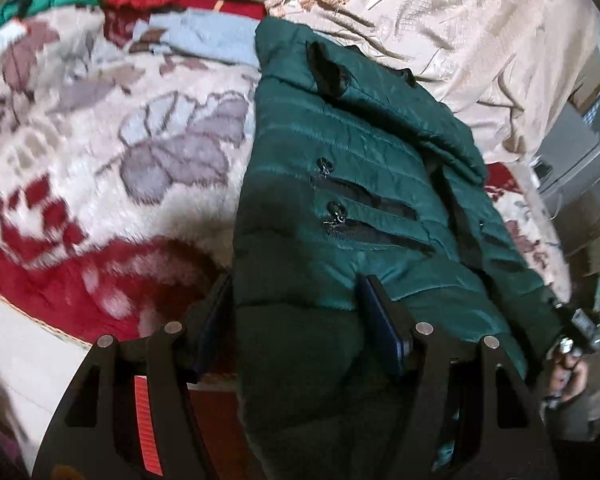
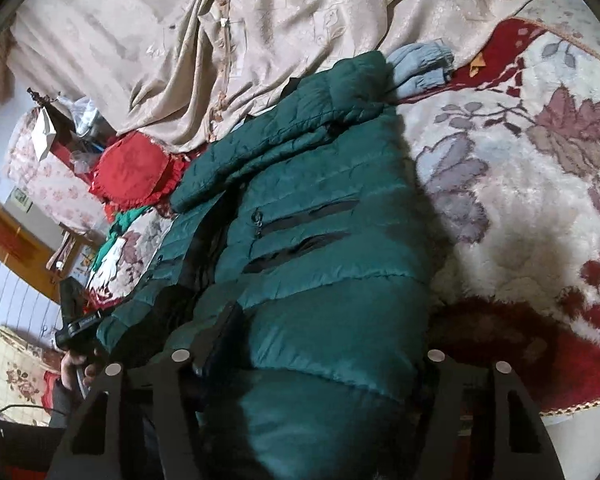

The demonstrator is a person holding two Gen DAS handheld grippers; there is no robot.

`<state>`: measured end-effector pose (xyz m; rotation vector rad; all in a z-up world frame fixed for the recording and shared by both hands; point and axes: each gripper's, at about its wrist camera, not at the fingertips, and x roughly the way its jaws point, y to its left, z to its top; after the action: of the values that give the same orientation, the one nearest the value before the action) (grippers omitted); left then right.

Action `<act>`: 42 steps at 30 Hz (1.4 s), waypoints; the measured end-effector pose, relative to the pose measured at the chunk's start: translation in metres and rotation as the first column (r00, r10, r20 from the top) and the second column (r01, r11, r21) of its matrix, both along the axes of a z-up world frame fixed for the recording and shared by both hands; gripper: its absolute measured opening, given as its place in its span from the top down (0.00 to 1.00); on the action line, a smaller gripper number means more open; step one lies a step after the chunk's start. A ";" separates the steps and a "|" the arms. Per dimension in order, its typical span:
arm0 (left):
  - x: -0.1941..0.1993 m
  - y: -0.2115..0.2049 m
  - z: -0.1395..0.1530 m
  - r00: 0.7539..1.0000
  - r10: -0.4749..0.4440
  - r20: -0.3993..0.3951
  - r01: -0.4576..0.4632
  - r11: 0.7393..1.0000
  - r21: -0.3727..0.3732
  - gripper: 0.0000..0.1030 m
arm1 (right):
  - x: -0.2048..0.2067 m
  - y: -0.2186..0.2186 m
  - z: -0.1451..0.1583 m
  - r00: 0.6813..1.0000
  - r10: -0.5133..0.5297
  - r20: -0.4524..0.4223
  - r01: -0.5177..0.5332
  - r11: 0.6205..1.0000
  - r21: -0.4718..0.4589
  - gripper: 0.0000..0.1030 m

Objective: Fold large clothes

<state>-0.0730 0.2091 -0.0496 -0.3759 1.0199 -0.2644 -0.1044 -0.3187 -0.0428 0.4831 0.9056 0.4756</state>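
Jacket hem lies bunched between both tools at the bottom of each frame: the left gripper stands partly open astride the near edge, and the right gripper likewise, pads seemingly not pinching, though shadow blurs this. Beyond, the garment lies lengthwise toward frame top on the floral blanket, sleeve folded across, likely for halving.

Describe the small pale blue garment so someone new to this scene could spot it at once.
Start at the red and cream floral blanket covering the bed, then find the green quilted jacket lying on it. The pale blue garment sits crumpled at the jacket's far end, by the beige curtain. It is the only light blue, gathered-edge cloth there.
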 end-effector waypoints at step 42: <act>-0.083 0.010 0.104 0.942 0.066 0.329 -0.054 0.997 -0.046 0.88 | -0.089 0.026 0.111 0.906 0.068 0.418 -0.003 0.988 -0.153 0.81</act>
<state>-0.1560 0.2188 0.0547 -0.3805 0.6724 -0.2806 -0.1936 -0.2931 0.0686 0.2117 0.5252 0.5166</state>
